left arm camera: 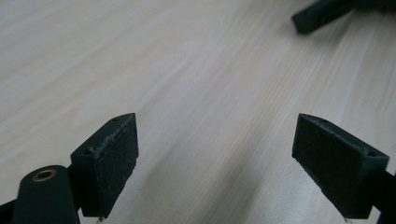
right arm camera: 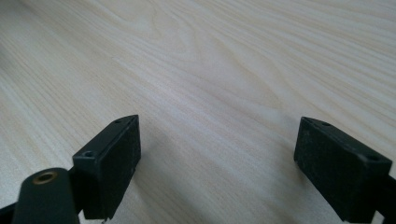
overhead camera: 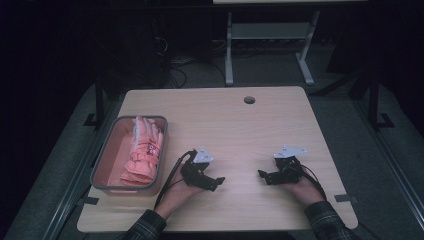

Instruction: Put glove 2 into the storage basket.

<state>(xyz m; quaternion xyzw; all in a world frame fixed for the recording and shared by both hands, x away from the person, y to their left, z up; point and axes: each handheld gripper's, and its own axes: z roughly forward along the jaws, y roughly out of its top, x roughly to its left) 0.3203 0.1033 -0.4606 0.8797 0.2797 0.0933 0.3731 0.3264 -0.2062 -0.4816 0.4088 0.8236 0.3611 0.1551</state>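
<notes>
both grippers rest low on the wooden table (overhead camera: 240, 125), near our edge, well apart and facing each other. left gripper (overhead camera: 216, 183): jaws spread wide with nothing between them, and its own view shows bare wood grain between the pads (left arm camera: 114, 163). right gripper (overhead camera: 264, 175): likewise spread and empty in its own view, pads (right arm camera: 116, 158) just above the tabletop. the far tip of the right gripper peeks into the top corner of the left gripper view.

the thing nearest the work is a pink knitted glove (overhead camera: 144, 152), or possibly a pair (we cannot tell how many pieces), lying bunched in a grey-rimmed bin (overhead camera: 102, 165) at the left side of the table, just beside the left gripper. fingers of the glove point toward the far end of the bin; a pale tag or packaging strip (overhead camera: 137, 127) stands up near that end.

handling judgement: soft, light, limp fabric. it should sag and drape when lifted and won't slip much against the padded jaws. not fragile. a pinch on a single layer may drag the rest along or let it unfold.

where to take hold: we'd go for the thick bunched cuff at the near end of the bin, pinching through several layers, approaching from above to stay off the bin wall. left gripper is the closer one. avoid the tag; it looks flimsy.
</notes>
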